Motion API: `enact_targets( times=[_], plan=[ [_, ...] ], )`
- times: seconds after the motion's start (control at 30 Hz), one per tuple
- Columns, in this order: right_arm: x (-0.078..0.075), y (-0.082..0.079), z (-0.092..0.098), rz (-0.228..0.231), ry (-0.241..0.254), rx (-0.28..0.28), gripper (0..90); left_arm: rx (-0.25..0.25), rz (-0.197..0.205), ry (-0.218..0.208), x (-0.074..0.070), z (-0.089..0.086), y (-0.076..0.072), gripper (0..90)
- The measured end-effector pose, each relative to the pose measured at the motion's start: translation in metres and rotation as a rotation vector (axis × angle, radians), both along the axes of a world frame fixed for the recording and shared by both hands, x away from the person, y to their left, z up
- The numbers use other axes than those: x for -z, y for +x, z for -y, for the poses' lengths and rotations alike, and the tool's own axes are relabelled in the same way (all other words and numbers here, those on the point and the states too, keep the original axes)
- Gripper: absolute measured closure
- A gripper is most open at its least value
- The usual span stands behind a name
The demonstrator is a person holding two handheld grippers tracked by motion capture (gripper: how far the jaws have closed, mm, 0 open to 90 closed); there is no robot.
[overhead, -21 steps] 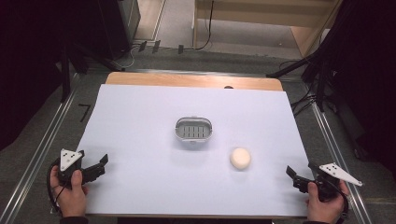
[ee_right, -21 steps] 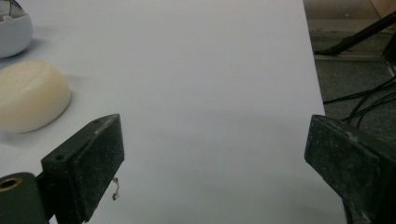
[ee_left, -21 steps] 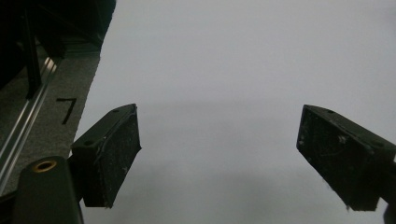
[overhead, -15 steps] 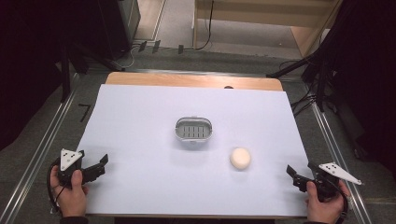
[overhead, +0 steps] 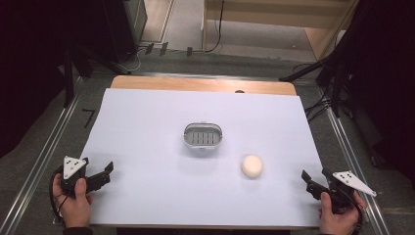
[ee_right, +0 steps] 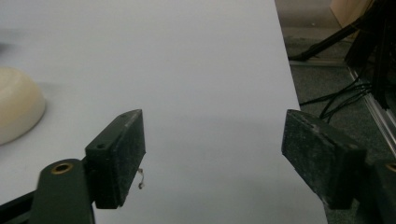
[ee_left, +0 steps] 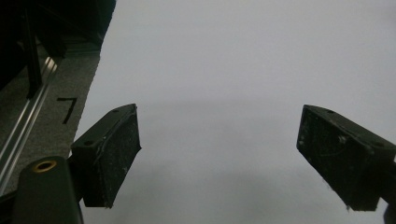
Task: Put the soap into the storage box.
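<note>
A small oval metal basket [overhead: 203, 137] with a slotted bottom stands in the middle of the white table sheet [overhead: 147, 127]. A pale cream bun-like ball [overhead: 251, 166] lies to its right and nearer me; its edge shows at the left in the right gripper view [ee_right: 16, 109]. My left gripper [overhead: 101, 177] rests at the sheet's near left corner, open and empty, with bare sheet between its jaws [ee_left: 219, 154]. My right gripper [overhead: 311, 183] sits at the near right corner, open and empty [ee_right: 212, 158], a little way right of the ball.
A wooden table edge [overhead: 195, 84] shows beyond the sheet. Metal rails [overhead: 44, 156] run along both sides of the table, with black stands and cables [overhead: 333, 93] on the grey floor at the right.
My left gripper has shifted slightly nearer me. The right gripper, the basket and the ball have stayed where they were.
</note>
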State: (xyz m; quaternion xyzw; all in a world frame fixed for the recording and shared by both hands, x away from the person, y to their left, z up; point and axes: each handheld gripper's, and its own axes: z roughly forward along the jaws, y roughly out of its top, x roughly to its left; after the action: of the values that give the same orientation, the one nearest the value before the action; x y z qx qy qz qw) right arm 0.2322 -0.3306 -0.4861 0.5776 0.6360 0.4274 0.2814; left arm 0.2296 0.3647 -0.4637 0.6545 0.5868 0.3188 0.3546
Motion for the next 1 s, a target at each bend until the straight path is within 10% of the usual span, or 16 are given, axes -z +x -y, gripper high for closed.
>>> enact_targets(
  times=[0.3,0.6,1.0],
  plan=[
    [-0.016,-0.003,-0.008,-0.025,0.014,-0.085,28.0,-0.002,0.001,-0.002,0.0,0.0,0.0,14.4],
    [-0.035,0.01,-0.019,-0.209,-0.037,-0.224,19.5,0.002,-0.005,-0.01,0.0,-0.001,0.001,14.2],
    [-0.046,0.022,-0.028,-0.335,-0.118,-0.327,16.3,0.0,0.0,-0.003,0.0,0.0,0.0,14.2]
  ],
)
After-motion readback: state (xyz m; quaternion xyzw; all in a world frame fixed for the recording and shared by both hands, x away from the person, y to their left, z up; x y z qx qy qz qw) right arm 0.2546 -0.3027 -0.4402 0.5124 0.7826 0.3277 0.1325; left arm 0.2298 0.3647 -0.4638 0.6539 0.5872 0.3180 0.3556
